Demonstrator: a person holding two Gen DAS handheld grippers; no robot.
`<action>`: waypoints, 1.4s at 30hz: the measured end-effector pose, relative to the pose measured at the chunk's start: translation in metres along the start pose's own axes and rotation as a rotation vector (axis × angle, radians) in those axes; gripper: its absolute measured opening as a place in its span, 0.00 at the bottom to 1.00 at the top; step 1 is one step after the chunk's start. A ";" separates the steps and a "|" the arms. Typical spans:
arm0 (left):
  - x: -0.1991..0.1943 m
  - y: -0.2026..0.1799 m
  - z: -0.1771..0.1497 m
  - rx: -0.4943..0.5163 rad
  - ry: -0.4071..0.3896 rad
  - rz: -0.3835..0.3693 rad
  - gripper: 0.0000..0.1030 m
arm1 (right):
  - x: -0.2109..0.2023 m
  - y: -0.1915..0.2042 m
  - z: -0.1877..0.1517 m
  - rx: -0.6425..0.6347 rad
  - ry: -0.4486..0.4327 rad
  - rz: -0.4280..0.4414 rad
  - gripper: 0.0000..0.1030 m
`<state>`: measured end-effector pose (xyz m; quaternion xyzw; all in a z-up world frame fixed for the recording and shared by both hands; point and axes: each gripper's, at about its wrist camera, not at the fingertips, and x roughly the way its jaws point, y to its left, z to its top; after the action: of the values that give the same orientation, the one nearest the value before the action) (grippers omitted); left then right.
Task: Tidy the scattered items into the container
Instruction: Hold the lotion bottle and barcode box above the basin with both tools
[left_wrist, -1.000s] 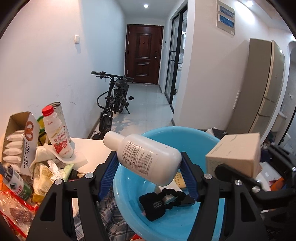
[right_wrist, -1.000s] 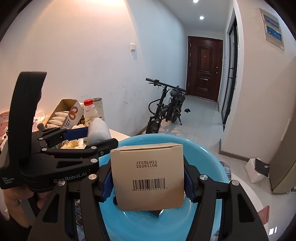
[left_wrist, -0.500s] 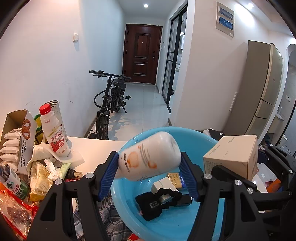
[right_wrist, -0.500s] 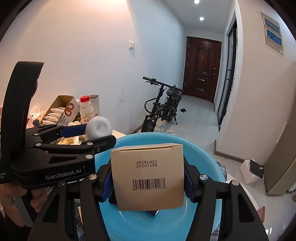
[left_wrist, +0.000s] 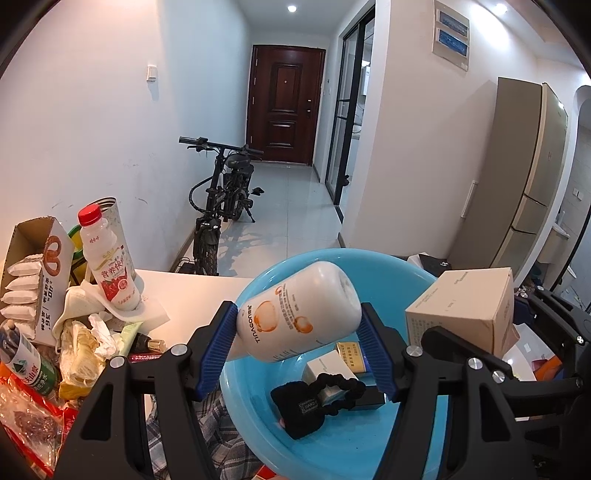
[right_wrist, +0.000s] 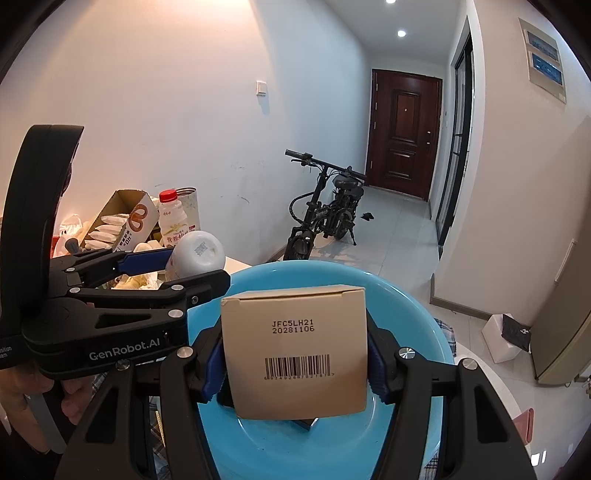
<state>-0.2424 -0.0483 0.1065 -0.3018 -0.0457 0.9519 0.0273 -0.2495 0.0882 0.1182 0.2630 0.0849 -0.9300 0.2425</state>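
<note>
My left gripper (left_wrist: 299, 339) is shut on a white bottle (left_wrist: 299, 314) with an orange print, held tilted over the near left rim of the blue basin (left_wrist: 332, 435). My right gripper (right_wrist: 293, 354) is shut on a tan cardboard box (right_wrist: 295, 347) with a barcode, held above the basin (right_wrist: 406, 317). In the left wrist view the box (left_wrist: 465, 306) shows at the right. In the right wrist view the left gripper (right_wrist: 177, 273) and its bottle (right_wrist: 197, 253) show at the left. Small boxes (left_wrist: 349, 358) and a black scrunchie (left_wrist: 314, 398) lie in the basin.
A cluttered pile sits at the left of the white table (left_wrist: 192, 295): a red-capped drink bottle (left_wrist: 107, 262), an open snack carton (left_wrist: 33, 280), a green-label bottle (left_wrist: 26, 362), wrappers and tissue. A plaid cloth (left_wrist: 207, 435) lies under the basin. A bicycle (left_wrist: 221, 206) stands in the hallway beyond.
The white bottle has turned in my left gripper, from lying crosswise with its cap left to pointing its base forward and up. The box in my right gripper has stayed put.
</note>
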 end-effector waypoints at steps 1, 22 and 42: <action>0.000 0.000 0.000 -0.001 -0.001 -0.002 0.63 | 0.000 0.000 0.000 -0.001 0.000 -0.003 0.62; -0.007 -0.003 0.001 0.014 -0.029 0.007 0.63 | -0.004 0.005 0.000 -0.009 -0.009 -0.016 0.62; -0.007 -0.004 0.002 0.024 -0.032 0.026 0.63 | -0.004 0.006 0.001 -0.011 -0.009 -0.021 0.62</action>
<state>-0.2378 -0.0453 0.1126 -0.2867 -0.0308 0.9573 0.0177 -0.2438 0.0841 0.1206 0.2565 0.0915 -0.9332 0.2346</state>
